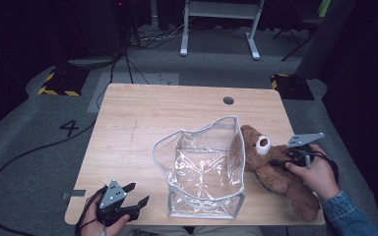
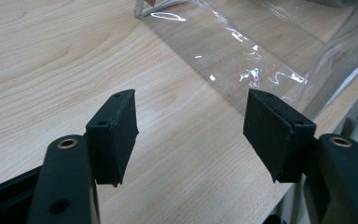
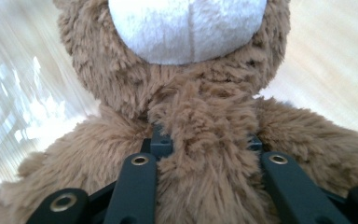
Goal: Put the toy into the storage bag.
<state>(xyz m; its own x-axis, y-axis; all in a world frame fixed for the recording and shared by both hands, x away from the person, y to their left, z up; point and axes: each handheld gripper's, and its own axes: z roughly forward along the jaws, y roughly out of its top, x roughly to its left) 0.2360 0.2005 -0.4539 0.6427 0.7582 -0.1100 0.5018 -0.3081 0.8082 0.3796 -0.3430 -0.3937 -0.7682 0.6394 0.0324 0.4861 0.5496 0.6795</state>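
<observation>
I have two tools in hand, one on each side. My right tool (image 1: 281, 161) sits on the one teddy bear (image 1: 275, 172), which lies on its back on the worktop (image 1: 142, 118) at the right, its head just beside the one clear plastic bag (image 1: 204, 169) and its feet toward the near right corner. In the right gripper view the two black jaws are sunk into the brown fur of the bear's chest (image 3: 205, 154), just under the white muzzle, and the fur bulges up between them: the tool is closed on the bear.

My left tool (image 1: 137, 195) rests at the near left edge of the worktop, well apart from the bear. Its two pads (image 2: 114, 133) stand wide with nothing between them but bare wood (the left gripper view shows this plainly), so that tool is open and holds nothing. The bag (image 2: 261, 51) lies just beyond its tips there.

The bag stands upright in the middle of the worktop between my two hands, mouth open at the top, with a grey trim along its edges. It is see-through, and I see nothing inside it.

One small round hole (image 1: 228, 100) is set in the worktop near the far edge. On the grey floor to the left is one painted figure 4 (image 1: 69, 128).
</observation>
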